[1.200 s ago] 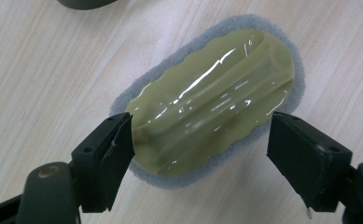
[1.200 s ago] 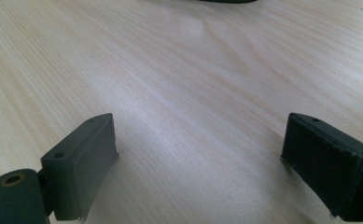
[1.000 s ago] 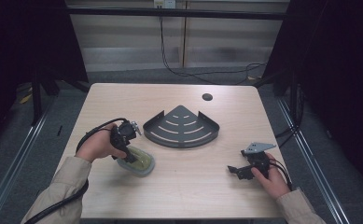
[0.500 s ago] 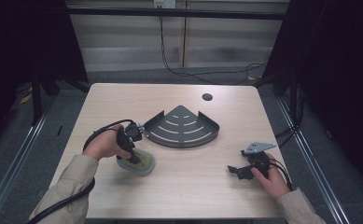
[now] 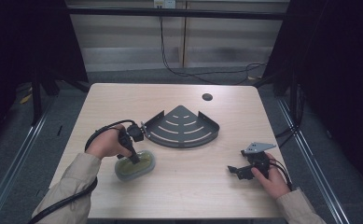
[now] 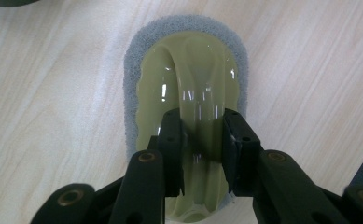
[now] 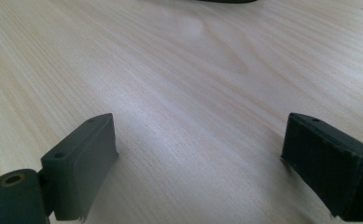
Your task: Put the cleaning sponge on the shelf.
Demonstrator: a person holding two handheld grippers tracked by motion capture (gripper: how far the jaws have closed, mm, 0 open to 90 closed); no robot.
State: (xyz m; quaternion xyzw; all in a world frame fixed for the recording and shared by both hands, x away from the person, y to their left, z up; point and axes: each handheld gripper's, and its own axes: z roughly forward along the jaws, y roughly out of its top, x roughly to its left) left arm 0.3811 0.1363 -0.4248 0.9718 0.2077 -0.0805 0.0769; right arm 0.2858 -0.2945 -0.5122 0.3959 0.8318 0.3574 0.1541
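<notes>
A scrubber with a yellow-green translucent handle on a grey sponge pad lies flat on the table's left front. My left gripper points down onto it. Its jaws have just been closing and now stand shut on the raised handle, one pad on each side, as my left gripper shows in its own view. My right gripper rests low on the table at the front right. In its own view, my right gripper is open over bare wood.
A dark quarter-round corner shelf with slots lies mid-table, just behind and right of the scrubber. A round cable hole sits near the far edge. Cables trail from both grippers. Bare wood spreads between the two hands.
The left hand has shifted slightly to the right and settled over the scrubber. The right hand and its gripper have stayed put.
</notes>
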